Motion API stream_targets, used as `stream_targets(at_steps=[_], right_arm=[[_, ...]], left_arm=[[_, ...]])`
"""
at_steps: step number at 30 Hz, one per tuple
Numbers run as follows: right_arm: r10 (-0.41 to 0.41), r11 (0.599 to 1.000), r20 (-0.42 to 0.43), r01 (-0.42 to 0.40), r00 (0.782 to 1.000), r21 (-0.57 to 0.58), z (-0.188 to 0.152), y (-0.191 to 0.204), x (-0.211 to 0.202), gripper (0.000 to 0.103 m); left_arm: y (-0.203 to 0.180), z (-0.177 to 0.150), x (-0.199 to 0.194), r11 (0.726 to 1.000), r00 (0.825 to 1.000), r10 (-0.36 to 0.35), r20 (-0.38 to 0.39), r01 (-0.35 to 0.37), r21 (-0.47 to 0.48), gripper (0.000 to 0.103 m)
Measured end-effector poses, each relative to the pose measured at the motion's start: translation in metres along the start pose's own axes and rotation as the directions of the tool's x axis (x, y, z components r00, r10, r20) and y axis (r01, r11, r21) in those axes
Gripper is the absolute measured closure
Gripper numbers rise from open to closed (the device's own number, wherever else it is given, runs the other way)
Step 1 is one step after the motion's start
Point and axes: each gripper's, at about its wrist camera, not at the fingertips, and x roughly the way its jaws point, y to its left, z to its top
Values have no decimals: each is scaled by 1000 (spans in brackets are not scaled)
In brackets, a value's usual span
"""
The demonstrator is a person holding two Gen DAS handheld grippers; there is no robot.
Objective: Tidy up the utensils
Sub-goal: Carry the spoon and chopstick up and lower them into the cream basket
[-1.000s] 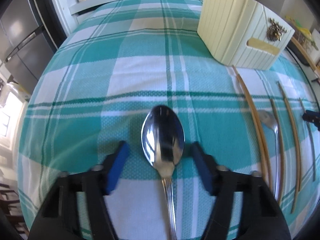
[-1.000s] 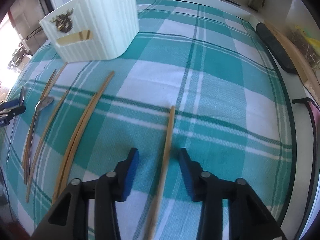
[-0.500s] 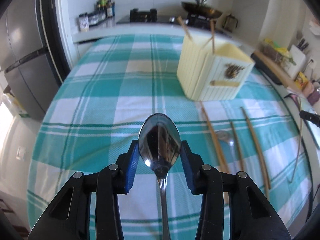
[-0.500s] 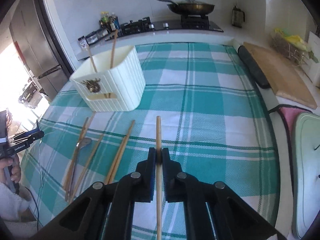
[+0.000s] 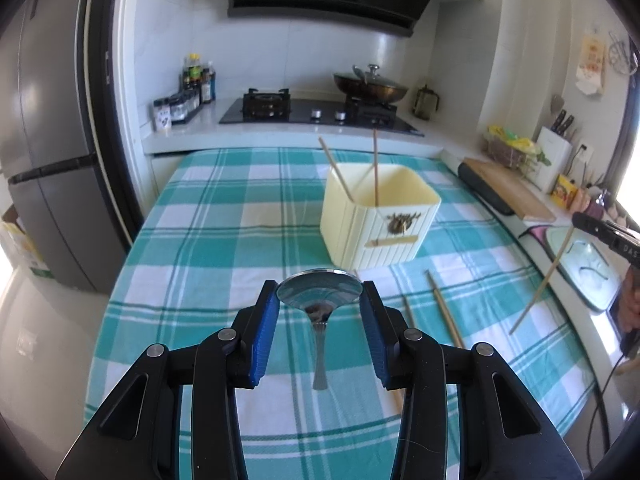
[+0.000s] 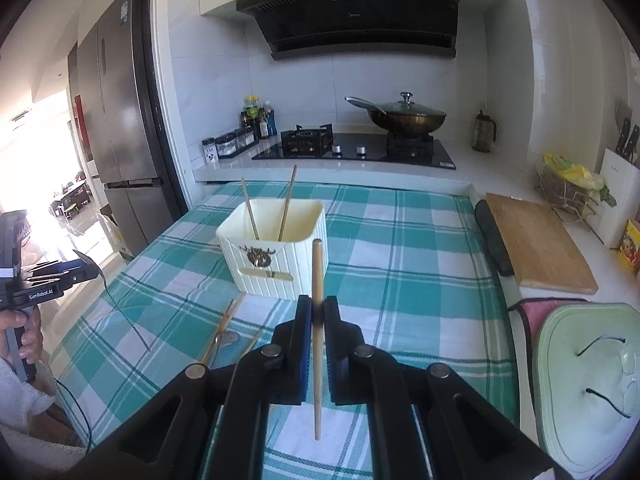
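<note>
Two utensils are up off the table (image 5: 208, 240), one in each gripper. The left gripper (image 5: 319, 300) has its blue fingers (image 5: 267, 320) clamped on a metal spoon (image 5: 320, 294): the pads press the two edges of the bowl, which lies nearly flat between the fingertips, while the handle hangs down and back between the fingers, clear of the checked cloth (image 6: 420, 248). The right gripper (image 6: 318, 314) has its fingers (image 6: 306, 320) pressed together on a wooden chopstick (image 6: 317, 272). The stick runs between the pads, its far end reaching out ahead of the fingertips toward the cream holder (image 6: 288, 252) and its near end hanging below the fingers.

That ribbed holder (image 5: 372, 224) stands on the cloth ahead of both grippers, with two chopsticks leaning inside it. More chopsticks (image 5: 446, 312) lie loose on the cloth in front of the holder, to the right of the spoon in the left view, and a second spoon (image 6: 228, 336) rests among them.
</note>
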Motion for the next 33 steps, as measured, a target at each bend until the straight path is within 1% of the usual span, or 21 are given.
stream_targets(at_steps=[2,5,8,11,13,15,17,18,19,21,24,25,27,28,30,31,33], right_arm=[[4,1000,21,-4,1000,1,11,2,1,97],[5,1000,69,-5,998,-2,38,4,5,97],[8,1000,139,-4,990,-26,72,9,7,97],[13,999,242,-2,970,-46,109,15,8,97],[22,999,291,-8,957,-51,129,19,12,97],[36,999,330,-21,943,-48,144,21,21,97],[45,998,367,-29,929,-50,155,24,33,97],[50,998,375,-34,926,-50,157,25,41,97],[52,998,371,-36,927,-49,159,25,51,97],[57,998,339,-45,939,-43,159,24,76,97],[84,996,241,-79,967,-30,155,18,120,97],[96,995,197,-94,976,-21,153,16,136,97],[120,993,96,-121,988,8,147,10,168,97],[131,991,39,-132,991,29,143,7,184,97],[148,987,-50,-144,988,67,135,2,211,97],[153,986,-86,-147,984,79,131,1,221,97],[152,985,-118,-141,981,100,123,-3,235,97]], left_arm=[[-1,14,-3,1000,1000,-18,7,18,0,62],[-4,49,-13,999,998,-42,41,42,3,62],[-13,94,-25,999,991,-52,123,51,11,62],[-22,136,-27,998,975,-56,217,57,1,62],[-29,160,-18,998,961,-49,271,54,-12,62],[-35,176,-2,998,954,-40,297,50,-28,62],[-39,187,22,998,956,-37,291,49,-37,62],[-40,190,37,998,961,-35,275,48,-41,62],[-41,191,52,998,967,-31,253,44,-45,62],[-41,190,84,998,981,-26,192,37,-58,62],[-36,182,125,996,995,-28,96,36,-81,62],[-35,178,138,996,998,-30,60,35,-85,62],[-30,169,162,995,999,-32,-10,31,-97,62],[-28,165,174,994,998,-34,-44,29,-103,62],[-25,156,192,993,995,-32,-93,22,-114,62],[-23,153,200,993,993,-31,-112,18,-115,62],[-21,146,210,993,990,-29,-139,13,-116,62]])
